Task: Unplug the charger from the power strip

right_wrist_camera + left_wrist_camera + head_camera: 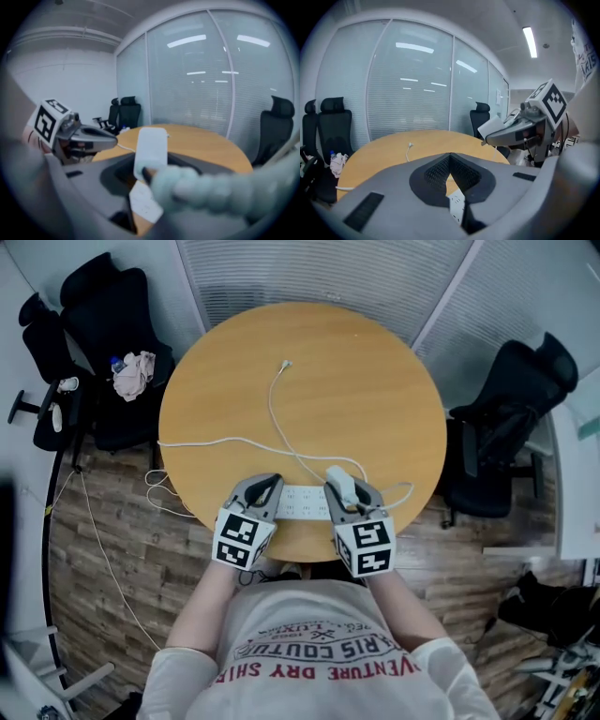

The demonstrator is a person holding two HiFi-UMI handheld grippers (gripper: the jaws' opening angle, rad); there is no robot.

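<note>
now right claw [348, 491] pinches the white charger [151, 149]; left claw [450, 157] is pressed together.

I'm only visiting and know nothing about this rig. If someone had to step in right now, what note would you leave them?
The left tool: shut, empty, over the left end of the power strip.
The right tool: shut on the white charger, lifted clear of the strip.
The strip lies at the near edge of the round table; a white cable trails across the top.
Done: the charger is unplugged.
Left: probably just setting the charger down and letting go.
</note>
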